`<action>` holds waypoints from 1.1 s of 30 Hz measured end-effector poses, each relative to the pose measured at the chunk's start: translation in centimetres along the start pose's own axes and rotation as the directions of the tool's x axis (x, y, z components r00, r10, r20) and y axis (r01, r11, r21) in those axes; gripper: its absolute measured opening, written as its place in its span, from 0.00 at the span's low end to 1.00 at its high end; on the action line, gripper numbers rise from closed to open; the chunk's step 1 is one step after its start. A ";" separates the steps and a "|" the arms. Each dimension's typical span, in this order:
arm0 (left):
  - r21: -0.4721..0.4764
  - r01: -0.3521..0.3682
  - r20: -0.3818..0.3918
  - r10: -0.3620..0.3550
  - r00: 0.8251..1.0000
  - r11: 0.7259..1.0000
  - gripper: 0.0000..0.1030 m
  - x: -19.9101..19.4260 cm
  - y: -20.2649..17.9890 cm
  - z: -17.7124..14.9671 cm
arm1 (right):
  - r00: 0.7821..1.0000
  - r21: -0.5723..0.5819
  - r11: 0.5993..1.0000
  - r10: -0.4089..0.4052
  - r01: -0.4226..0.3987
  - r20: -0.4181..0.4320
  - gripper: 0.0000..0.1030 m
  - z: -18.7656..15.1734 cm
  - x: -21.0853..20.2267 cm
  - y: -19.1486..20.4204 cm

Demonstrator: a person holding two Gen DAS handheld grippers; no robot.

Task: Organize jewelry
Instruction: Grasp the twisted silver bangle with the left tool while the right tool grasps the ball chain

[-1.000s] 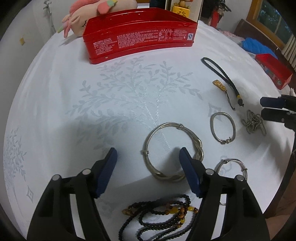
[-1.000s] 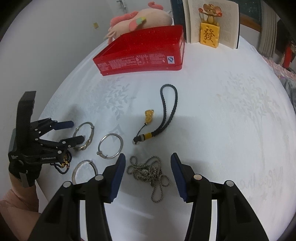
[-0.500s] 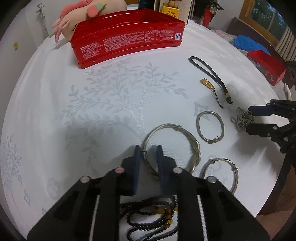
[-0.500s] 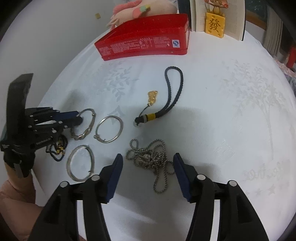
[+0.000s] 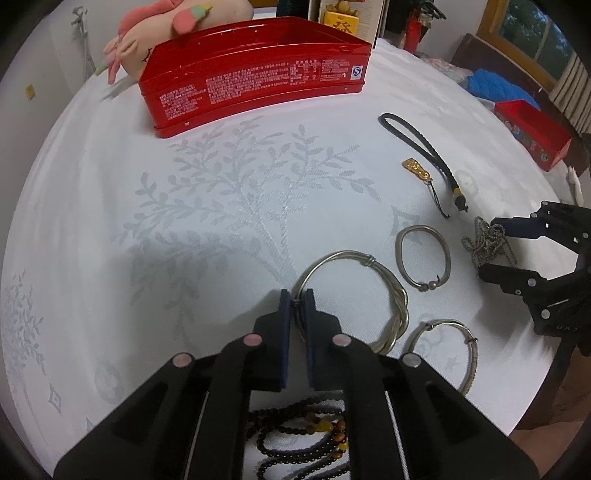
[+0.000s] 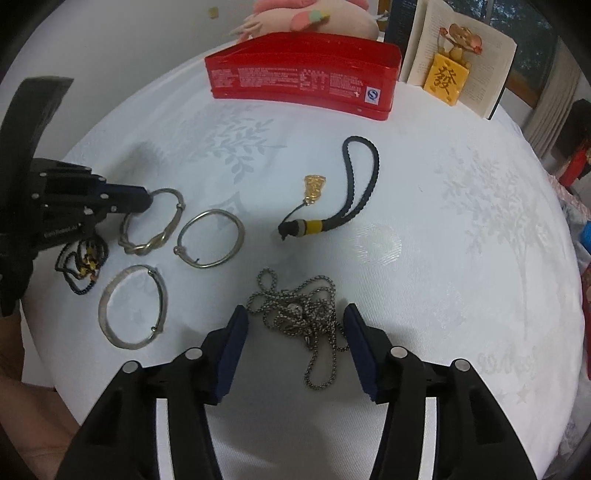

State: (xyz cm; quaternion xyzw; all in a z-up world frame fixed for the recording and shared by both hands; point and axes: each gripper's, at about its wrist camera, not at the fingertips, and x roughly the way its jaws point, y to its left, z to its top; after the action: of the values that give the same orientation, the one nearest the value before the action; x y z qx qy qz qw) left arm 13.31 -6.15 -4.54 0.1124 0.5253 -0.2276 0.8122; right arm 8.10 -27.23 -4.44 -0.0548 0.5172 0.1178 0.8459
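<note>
My left gripper (image 5: 296, 298) is shut on the near rim of the twisted silver bangle (image 5: 395, 295), which lies on the white tablecloth; the same grip shows in the right wrist view (image 6: 147, 201). My right gripper (image 6: 295, 317) is open, its fingers on either side of the tangled silver chain necklace (image 6: 306, 314). A thin silver bangle (image 6: 210, 238), a flat silver bangle (image 6: 133, 306), a black bead bracelet (image 6: 83, 264) and a black cord with a gold charm (image 6: 354, 184) lie around. An open red tin (image 5: 255, 74) stands at the back.
A pink plush toy (image 5: 177, 22) lies behind the tin. An open book with a gold ornament (image 6: 448, 74) stands at the back right. A second red box (image 5: 532, 133) sits at the far right. The table edge runs close behind both grippers.
My left gripper has closed from wide open onto the twisted bangle's rim. My right gripper has moved forward around the chain and stayed open.
</note>
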 end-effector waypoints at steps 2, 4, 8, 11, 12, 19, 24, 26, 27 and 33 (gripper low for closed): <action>-0.002 0.007 -0.007 -0.007 1.000 1.000 0.10 0.1 0.0 0.1 | 1.000 0.000 1.000 0.001 -0.001 -0.001 0.53 0.0 0.0 0.0; 0.013 -0.013 -0.010 0.013 1.000 1.000 0.11 0.2 -0.3 0.3 | 1.000 -0.002 1.000 -0.001 0.001 -0.002 0.50 0.0 0.0 0.1; 0.028 -0.056 -0.007 0.057 0.998 0.998 0.05 0.4 -1.0 0.4 | 1.000 0.005 1.000 0.013 -0.013 -0.004 0.33 0.2 -0.1 0.2; 0.014 -0.064 0.005 0.064 0.998 0.998 0.05 0.3 -1.1 0.4 | 0.999 0.017 0.999 0.036 -0.036 -0.004 0.18 0.3 -0.1 0.2; 0.008 -0.062 0.011 0.062 0.998 0.998 0.05 0.2 -1.0 0.3 | 0.999 0.026 0.999 0.040 -0.040 -0.004 0.18 0.3 0.0 0.1; -0.033 -0.027 0.082 0.030 0.996 0.999 0.05 -1.6 -0.3 0.2 | 0.994 0.089 0.990 0.109 -0.112 0.032 0.16 0.4 -0.7 -1.3; -0.045 -0.012 0.157 0.019 0.987 0.999 0.05 -4.1 0.0 0.7 | 0.989 0.098 0.987 0.116 -0.126 0.095 0.15 0.8 -2.5 -1.8; -0.052 -0.009 0.171 0.017 0.985 0.999 0.05 -4.6 0.2 0.9 | 0.987 0.096 0.988 0.114 -0.125 0.115 0.15 1.1 -3.1 -2.0; -0.056 -0.010 0.176 0.019 0.984 0.998 0.05 -4.8 0.2 1.0 | 0.986 0.095 0.988 0.114 -0.125 0.120 0.15 1.3 -3.3 -2.0; -0.069 0.009 0.196 0.005 0.981 0.998 0.05 -5.4 0.5 1.6 | 0.979 0.098 0.985 0.126 -0.142 0.160 0.15 2.1 -4.6 -2.6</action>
State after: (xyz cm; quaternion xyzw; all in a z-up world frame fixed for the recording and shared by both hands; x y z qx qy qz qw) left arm 12.93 -5.04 0.96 0.0606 0.4506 -0.2197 0.8631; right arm 8.55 -29.96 0.52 0.0356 0.4590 0.1500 0.8750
